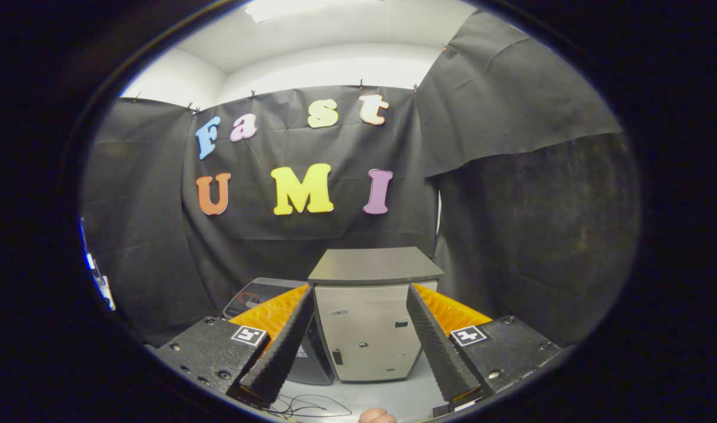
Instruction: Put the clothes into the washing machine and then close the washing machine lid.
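Note:
A small silver washing machine (364, 341) stands on the white table, beyond my fingers and framed between them. Its dark grey lid (374, 265) lies flat on top of the body. My gripper (359, 289) is open wide, with nothing between its fingers and well short of the machine. The left fingertip (304, 302) and the right fingertip (414, 299) sit to either side of the machine's front face.
A dark flat device (258, 294) lies left of the machine, partly hidden behind my left finger. Thin cables (305, 405) trail over the white table (393, 393) near me. A bit of a hand (377, 416) shows below the fingers. Black cloth walls close in behind and on the right.

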`<state>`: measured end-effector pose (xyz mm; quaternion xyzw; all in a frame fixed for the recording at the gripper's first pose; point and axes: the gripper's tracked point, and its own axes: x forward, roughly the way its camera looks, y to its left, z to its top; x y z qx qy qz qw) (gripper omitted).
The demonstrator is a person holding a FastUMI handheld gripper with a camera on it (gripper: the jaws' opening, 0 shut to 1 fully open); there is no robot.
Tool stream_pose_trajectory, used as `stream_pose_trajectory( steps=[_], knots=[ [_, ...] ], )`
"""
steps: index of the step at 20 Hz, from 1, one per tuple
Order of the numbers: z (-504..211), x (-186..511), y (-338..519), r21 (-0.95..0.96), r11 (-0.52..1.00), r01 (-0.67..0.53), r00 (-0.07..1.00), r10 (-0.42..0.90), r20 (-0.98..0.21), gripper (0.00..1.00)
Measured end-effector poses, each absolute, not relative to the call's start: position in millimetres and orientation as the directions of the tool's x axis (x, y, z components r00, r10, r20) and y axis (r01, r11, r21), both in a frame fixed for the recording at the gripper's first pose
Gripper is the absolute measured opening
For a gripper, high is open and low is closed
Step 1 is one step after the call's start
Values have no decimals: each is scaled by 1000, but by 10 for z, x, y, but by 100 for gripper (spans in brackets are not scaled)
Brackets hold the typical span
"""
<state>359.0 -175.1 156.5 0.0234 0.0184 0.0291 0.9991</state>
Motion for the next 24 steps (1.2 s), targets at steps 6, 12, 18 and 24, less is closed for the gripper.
stream_pose_trajectory(
  steps=[6,12,18,24],
  knots=[
    [1549,3588,-1764,60,997,-47,998,50,-37,99],
    [1551,3570,-1731,58,997,-51,998,53,-31,99],
    [1481,3618,-1702,76,995,-58,997,61,-40,99],
    [1534,3646,-1676,71,995,-67,997,70,-27,99]
  ],
)
